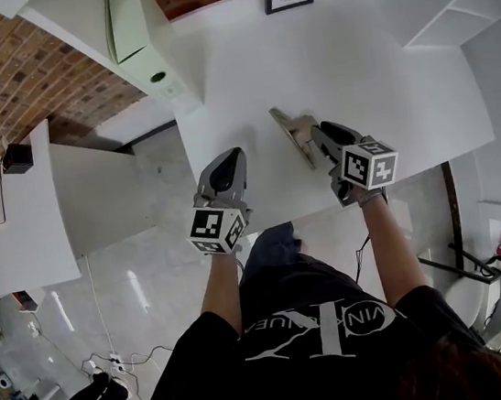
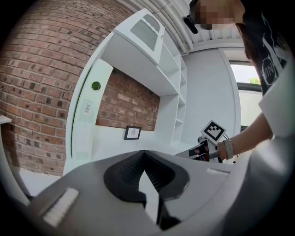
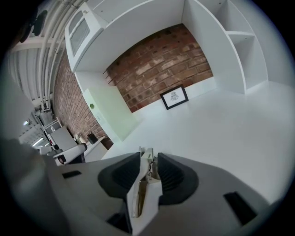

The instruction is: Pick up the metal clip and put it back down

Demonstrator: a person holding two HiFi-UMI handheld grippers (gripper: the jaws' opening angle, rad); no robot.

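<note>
Although the left hand-held gripper (image 1: 229,159) merely sits at the near edge of the white tabletop (image 1: 351,60) in the head view, the right hand-held gripper (image 1: 316,137) has the metal clip (image 1: 292,133) jutting forward from its jaws over the surface; whether the clip's tip touches the tabletop I cannot tell. In the left gripper view, the jaws meet at their tips with nothing between them. In the right gripper view, both pads (image 3: 123,173) bear on the clip, which stands on edge between them. It looks light, stiff and smooth, so likely to slip or pivot; the broad handle end, gripped squarely across its flat sides, seems the safest hold.
</note>
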